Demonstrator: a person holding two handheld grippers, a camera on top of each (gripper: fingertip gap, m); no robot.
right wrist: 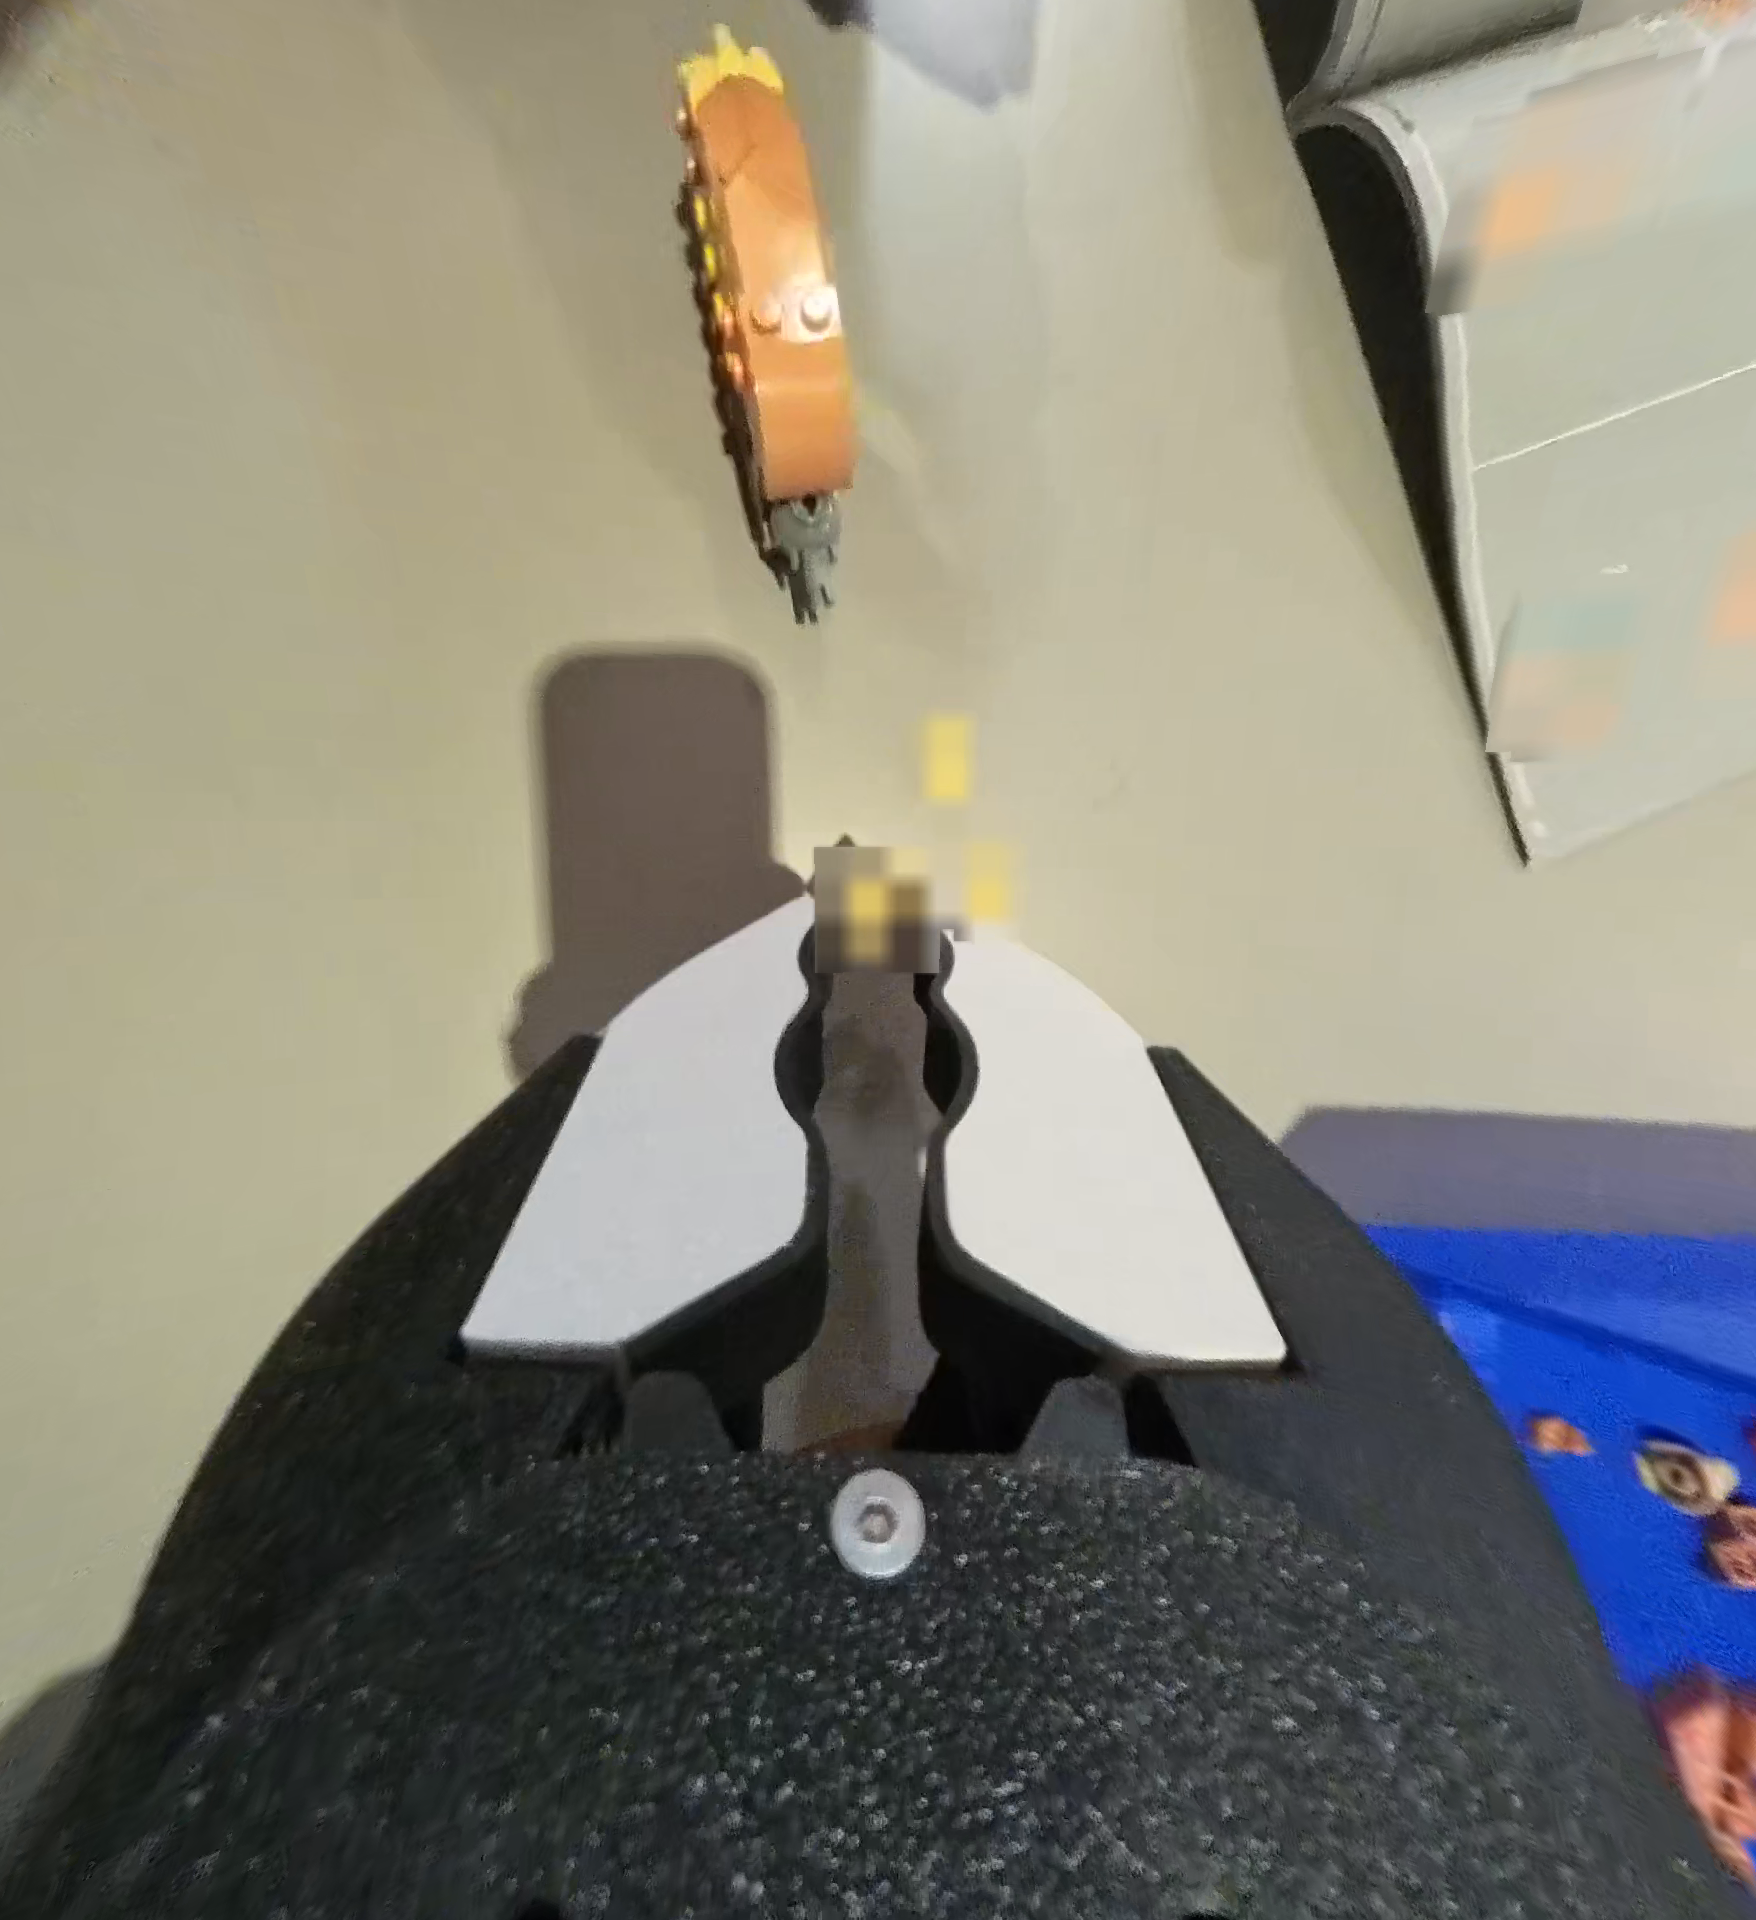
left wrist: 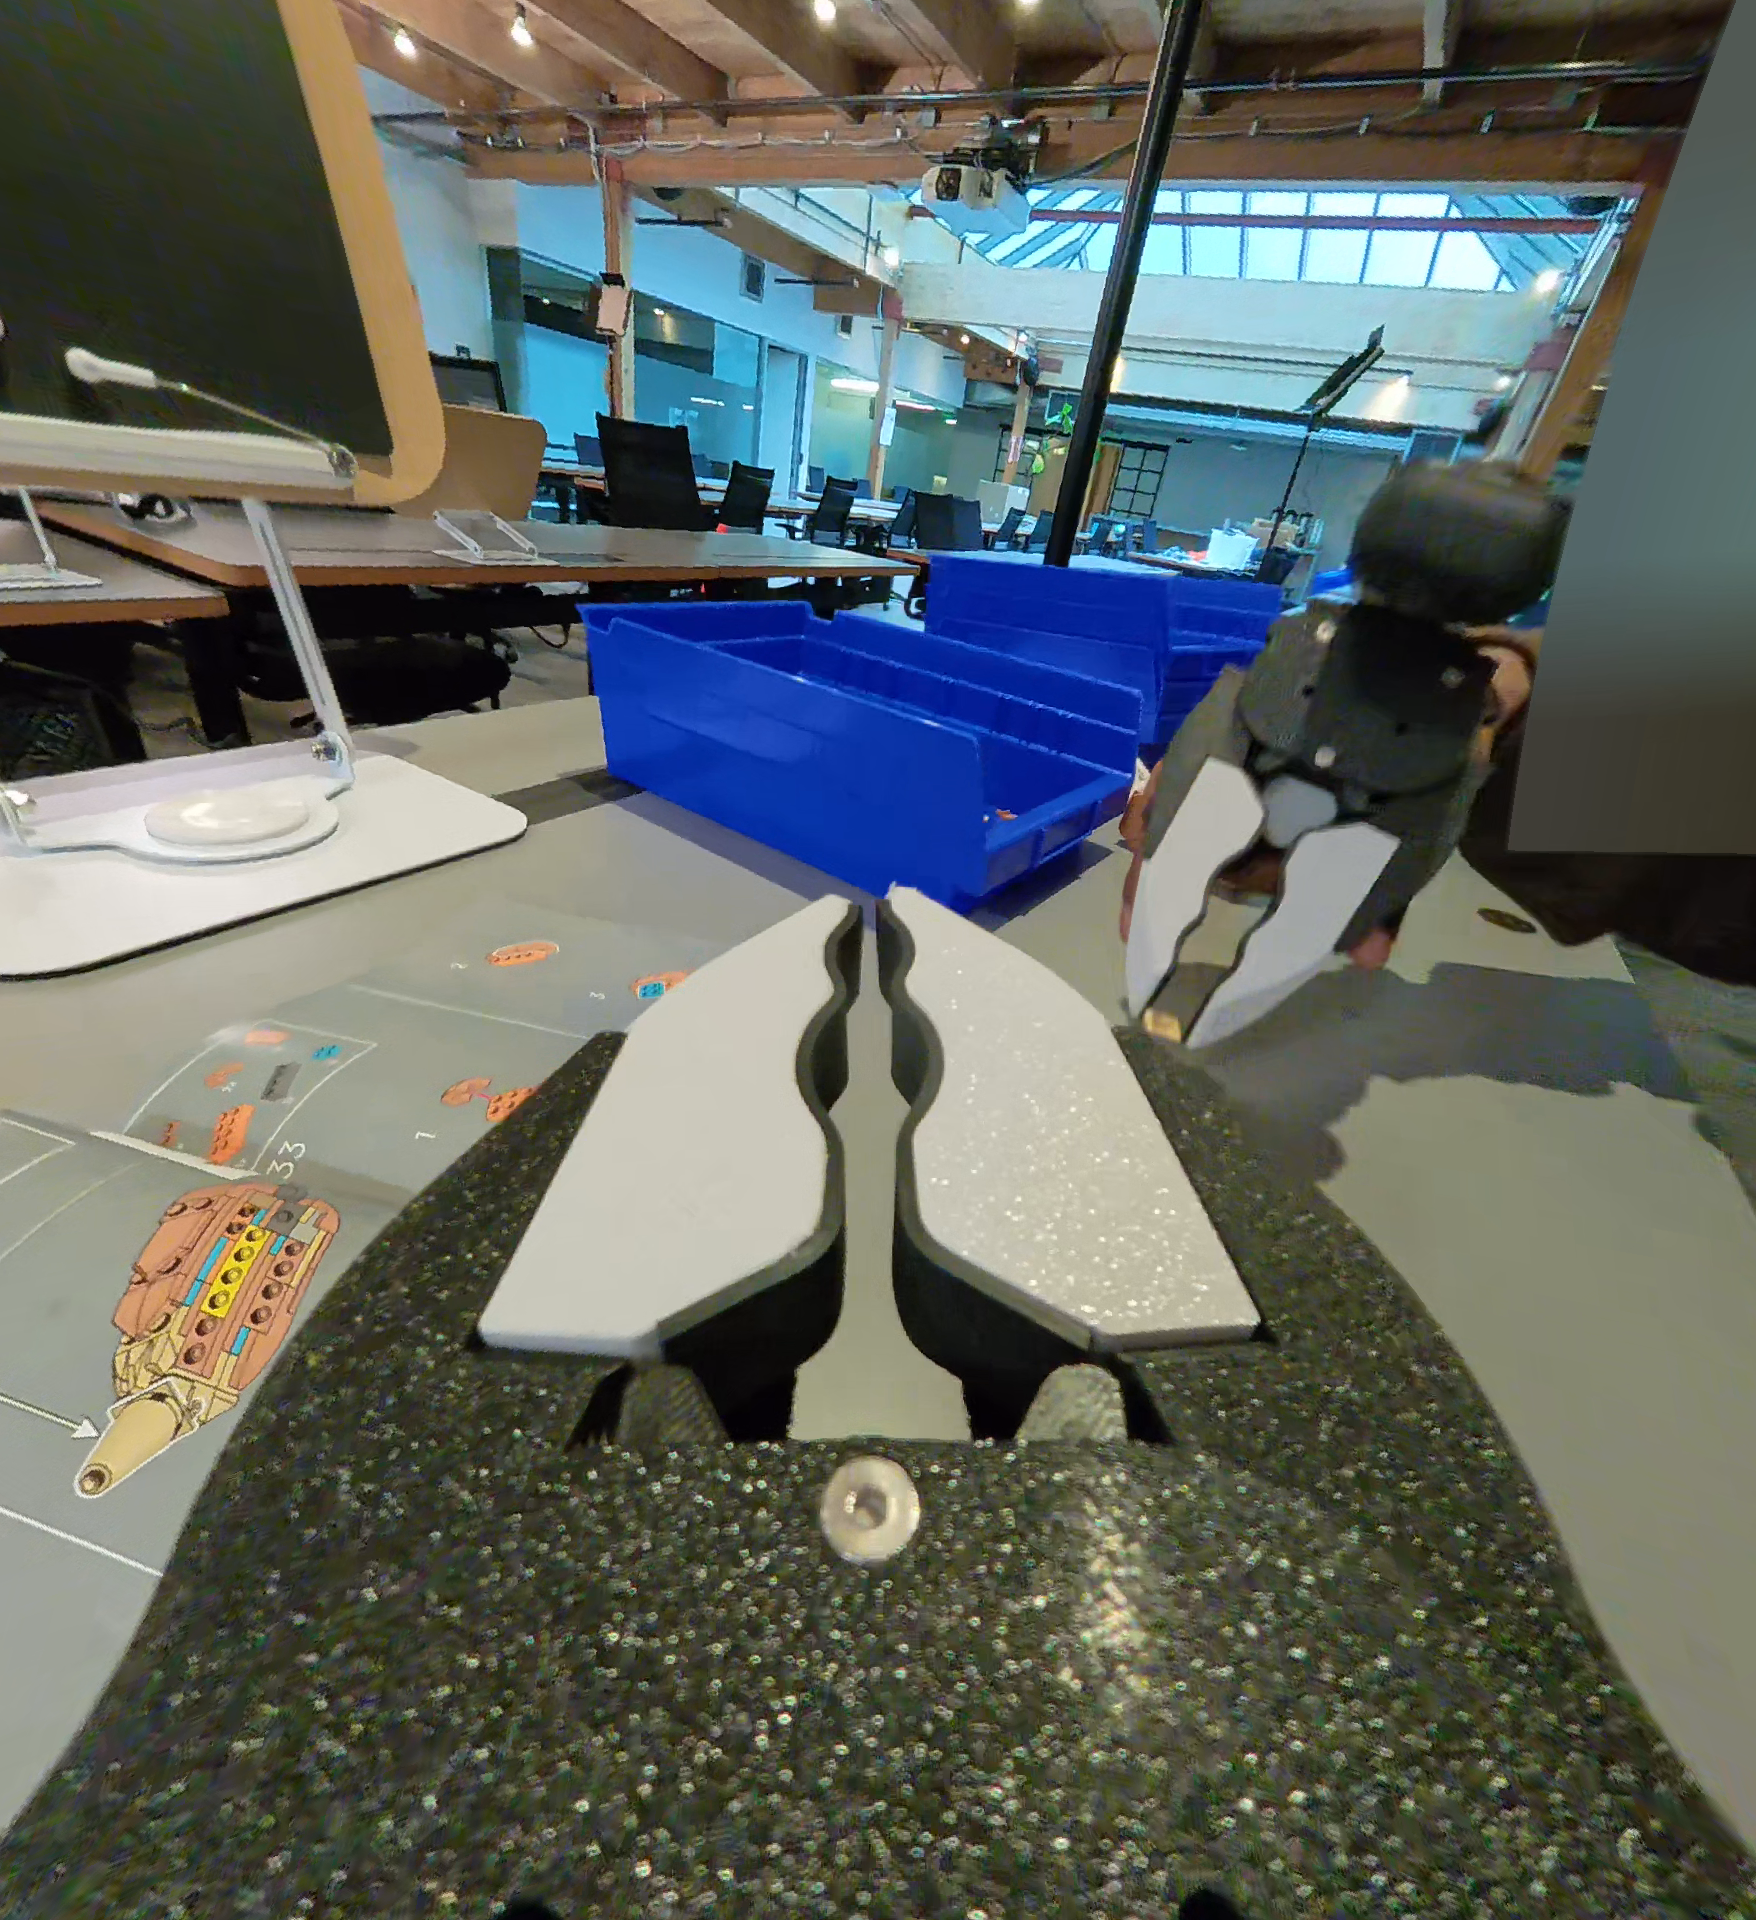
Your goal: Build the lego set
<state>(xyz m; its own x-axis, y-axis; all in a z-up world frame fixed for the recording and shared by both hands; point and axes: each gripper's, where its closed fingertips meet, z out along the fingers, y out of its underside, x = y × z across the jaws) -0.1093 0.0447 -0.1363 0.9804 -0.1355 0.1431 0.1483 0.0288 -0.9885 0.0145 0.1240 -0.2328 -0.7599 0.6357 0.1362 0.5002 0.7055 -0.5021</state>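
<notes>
At right gripper (right wrist: 879,914) tips: small tan brick (left wrist: 1168,1020) pinched, prone to slipping; left gripper (left wrist: 876,914) closed, empty.

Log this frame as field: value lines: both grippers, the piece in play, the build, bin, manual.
left gripper: fingertips nearly together, nothing between them, raised above the table
right gripper: pinching a small tan piece at its tips, low over the table
partial build: orange, with yellow and grey parts, lying on the table ahead of the right gripper, untouched
blue bin: on the table, loose bricks inside
instruction booklet: open on the table, left of the left gripper
</notes>
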